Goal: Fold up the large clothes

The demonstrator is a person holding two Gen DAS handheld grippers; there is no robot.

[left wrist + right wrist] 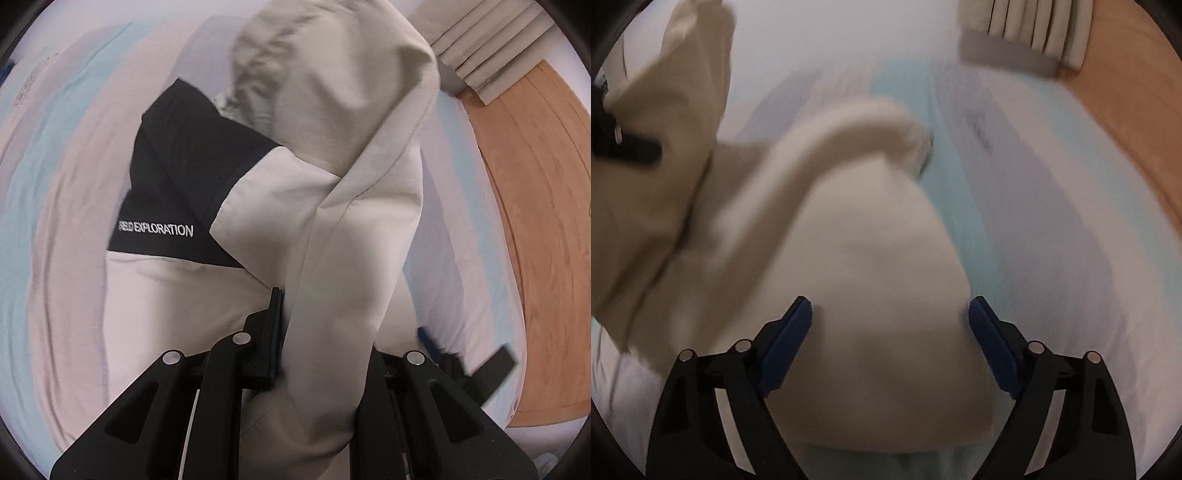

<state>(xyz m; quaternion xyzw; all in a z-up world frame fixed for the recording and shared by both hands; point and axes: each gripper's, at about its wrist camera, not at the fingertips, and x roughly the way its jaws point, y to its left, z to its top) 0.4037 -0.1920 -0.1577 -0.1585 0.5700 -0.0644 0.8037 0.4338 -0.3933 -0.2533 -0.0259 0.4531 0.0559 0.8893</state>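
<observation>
My left gripper (325, 332) pinches a beige fold of the jacket (332, 166), lifted above the bed (66, 184); one finger (275, 332) shows, the other is buried in cloth. My right gripper (890, 332) stands wide open, blue pads (786, 350) either side of a blurred beige hump without touching it. The bed's right edge meets wood floor (535, 221), with curtain (491, 48) at the far corner; bare striped sheet stretches left and ahead. Only the left view shows the black panel (177, 177) lettered "EXPLORATION" lying flat; only the right view shows the open sheet right of the jacket
</observation>
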